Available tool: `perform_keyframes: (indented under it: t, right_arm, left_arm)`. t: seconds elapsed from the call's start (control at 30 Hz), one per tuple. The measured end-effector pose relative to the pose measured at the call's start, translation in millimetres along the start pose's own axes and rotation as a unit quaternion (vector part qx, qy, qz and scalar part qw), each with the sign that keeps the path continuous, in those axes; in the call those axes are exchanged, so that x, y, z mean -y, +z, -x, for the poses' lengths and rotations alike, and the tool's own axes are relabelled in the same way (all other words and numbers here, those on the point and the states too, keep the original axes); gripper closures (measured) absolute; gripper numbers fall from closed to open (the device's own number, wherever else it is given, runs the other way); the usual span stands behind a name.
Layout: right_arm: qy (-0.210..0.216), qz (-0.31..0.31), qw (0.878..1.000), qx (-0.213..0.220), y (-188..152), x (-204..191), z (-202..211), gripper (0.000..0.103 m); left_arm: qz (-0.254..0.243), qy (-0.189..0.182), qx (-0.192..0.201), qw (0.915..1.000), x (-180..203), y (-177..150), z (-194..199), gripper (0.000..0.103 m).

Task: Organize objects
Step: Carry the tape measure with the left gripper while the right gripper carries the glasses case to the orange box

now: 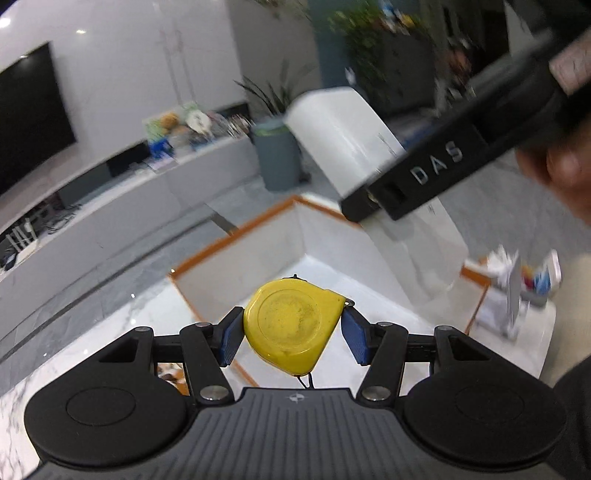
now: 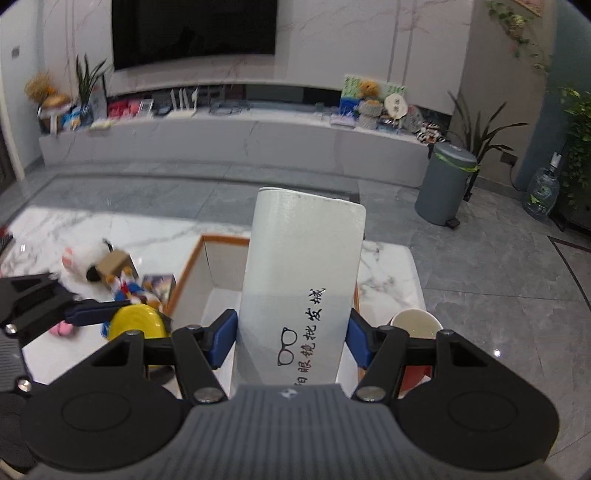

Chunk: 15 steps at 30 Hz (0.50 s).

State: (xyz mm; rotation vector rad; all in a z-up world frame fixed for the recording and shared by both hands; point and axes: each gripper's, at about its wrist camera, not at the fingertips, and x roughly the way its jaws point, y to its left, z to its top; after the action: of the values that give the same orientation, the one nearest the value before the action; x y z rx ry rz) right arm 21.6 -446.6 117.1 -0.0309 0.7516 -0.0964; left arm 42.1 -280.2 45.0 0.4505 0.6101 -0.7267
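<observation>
Tape measure (image 1: 291, 321), yellow, scuffed, clamped in my left gripper (image 1: 291, 332) above orange-rimmed box (image 1: 236, 236); right gripper (image 2: 291, 339) clamps white glasses case (image 2: 303, 280). Marble table (image 2: 74, 229), TV (image 2: 192, 29) at 12.

Black tongs (image 1: 291, 325), blue pads (image 1: 232, 339)

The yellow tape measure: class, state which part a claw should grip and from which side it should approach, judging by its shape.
Grip the yellow tape measure across its narrow rim edges, coming from behind with its flat round face up, as the left claw does now: the pads likely sit steadily on those opposite edges.
</observation>
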Motion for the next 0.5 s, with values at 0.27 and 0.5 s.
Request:
perform_keyframes:
  t: [0.27, 0.5]
  right_arm:
    - [0.002, 0.018, 0.999, -0.047, -4, 7, -44, 0.039]
    - [0.005, 0.026, 0.996, -0.085, -21, 6, -76, 0.039]
  left_arm:
    - [-0.081, -0.028, -0.06, 0.9945, 10, -1, -43, 0.038]
    - [-0.112, -0.05, -0.1, 0.9874, 13, -2, -69, 0.038]
